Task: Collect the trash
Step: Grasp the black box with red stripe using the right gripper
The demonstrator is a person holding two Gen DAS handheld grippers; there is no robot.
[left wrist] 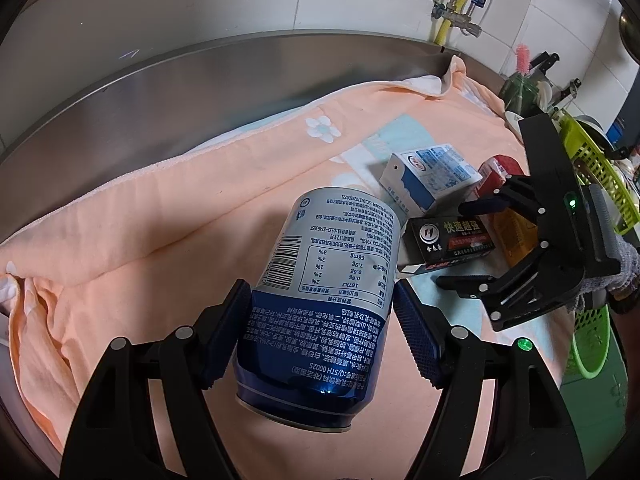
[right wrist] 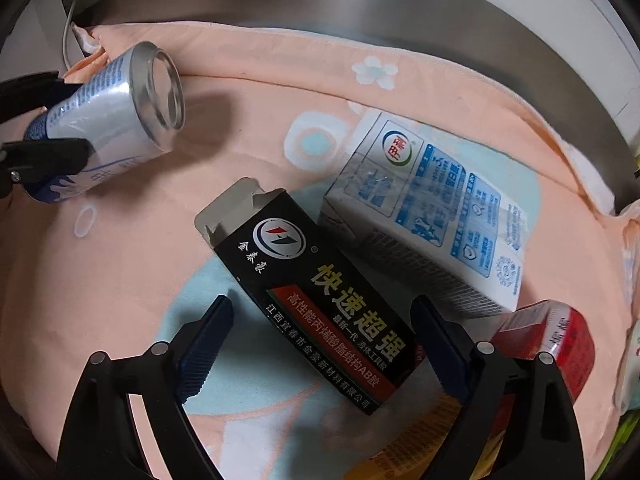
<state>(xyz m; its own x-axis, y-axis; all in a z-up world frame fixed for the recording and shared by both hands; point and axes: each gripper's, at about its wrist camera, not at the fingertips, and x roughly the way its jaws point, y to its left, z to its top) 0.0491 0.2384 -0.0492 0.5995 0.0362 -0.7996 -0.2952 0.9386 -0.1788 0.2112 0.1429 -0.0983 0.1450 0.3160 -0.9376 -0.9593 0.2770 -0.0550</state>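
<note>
On the peach towel (right wrist: 280, 128), the left tongs (left wrist: 322, 328) pinch the blue can (left wrist: 320, 312) while the right tongs (right wrist: 324, 344) spread over the black box (right wrist: 320, 292), beside the milk carton (right wrist: 432, 216), both still uncollected.

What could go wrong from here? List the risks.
1. The left hand-held gripper holds the can tilted off the towel; it may slip or drip.
2. The open right hand-held gripper straddles the black box, which lies askew between its fingers, so closing may twist it.
3. The milk carton and red carton sit close and may get knocked.
</note>
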